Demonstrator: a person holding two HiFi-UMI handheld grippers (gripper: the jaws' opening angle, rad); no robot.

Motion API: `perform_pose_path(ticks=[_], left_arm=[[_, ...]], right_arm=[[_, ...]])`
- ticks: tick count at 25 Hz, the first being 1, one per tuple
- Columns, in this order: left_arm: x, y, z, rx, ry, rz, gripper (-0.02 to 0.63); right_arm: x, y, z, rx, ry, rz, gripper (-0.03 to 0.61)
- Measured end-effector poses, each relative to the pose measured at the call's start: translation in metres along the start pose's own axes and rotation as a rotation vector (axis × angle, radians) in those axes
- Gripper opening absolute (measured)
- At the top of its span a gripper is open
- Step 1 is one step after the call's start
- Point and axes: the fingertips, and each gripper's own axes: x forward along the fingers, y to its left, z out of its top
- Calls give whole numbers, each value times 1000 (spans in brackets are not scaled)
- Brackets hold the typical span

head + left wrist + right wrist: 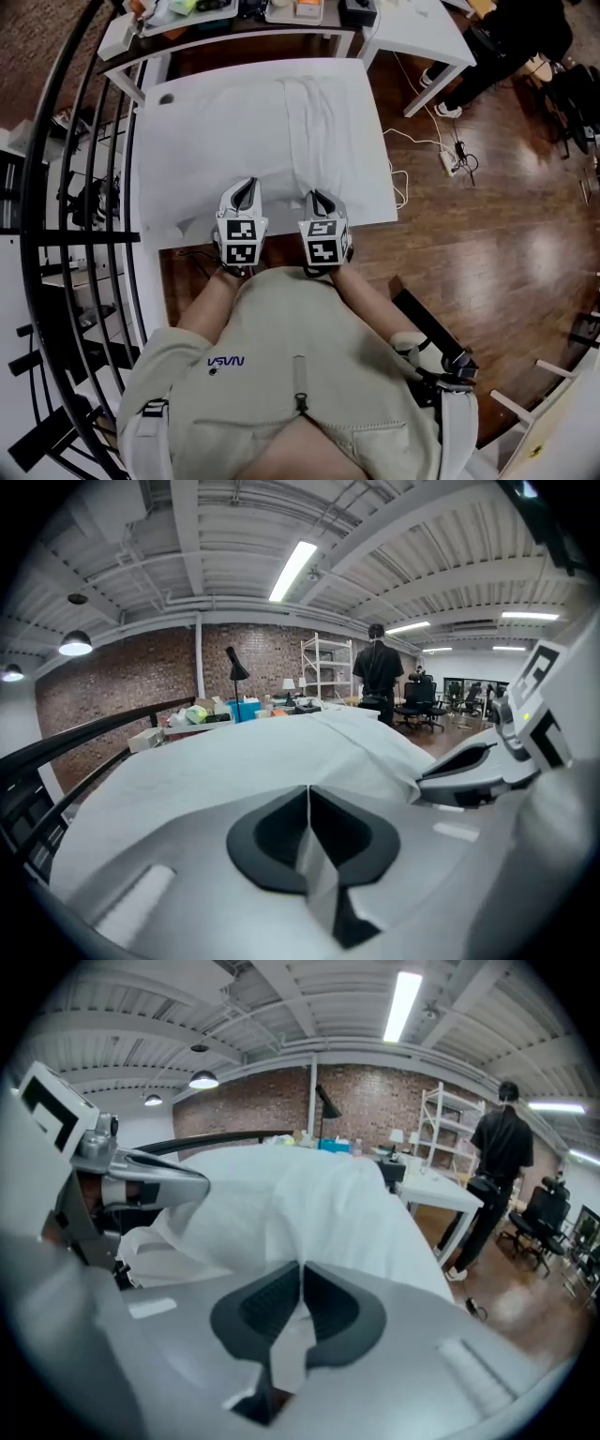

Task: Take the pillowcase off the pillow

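Beige cotton shirt (281, 375) fills the head view's foreground. Beyond it, the grey plastic left gripper (246, 185) and right gripper (315, 197) meet the near edge of the smooth white fabric pillowcase (272, 122), which lies ridged lengthwise on a white rectangular table (155, 187).

Left gripper view: dark pads pinch a thin cloth fold.

Right gripper view: its ribbed pads clamp likewise.

Brick wall (122, 679), wood floor (487, 244), white desk (417, 30)
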Motion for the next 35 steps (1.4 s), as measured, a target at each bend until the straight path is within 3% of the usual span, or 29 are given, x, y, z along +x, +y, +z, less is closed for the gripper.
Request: perform_pose_path(ticks=[8, 21, 26, 30, 35], left_arm=[[-15, 28, 34, -33, -114, 72, 11], [-28, 39, 25, -105, -111, 90, 9], [-24, 26, 6, -85, -68, 71, 9], [-14, 12, -22, -65, -10, 41, 12], [-3, 7, -30, -53, 20, 13, 16]], right_arm=[[-22, -32, 18, 49, -87, -85, 17], [-31, -97, -15, 150, -18, -250, 12], [-21, -100, -38, 171, 52, -249, 11], [-7, -96, -67, 187, 140, -191, 14], [-5, -100, -72, 177, 146, -178, 37]])
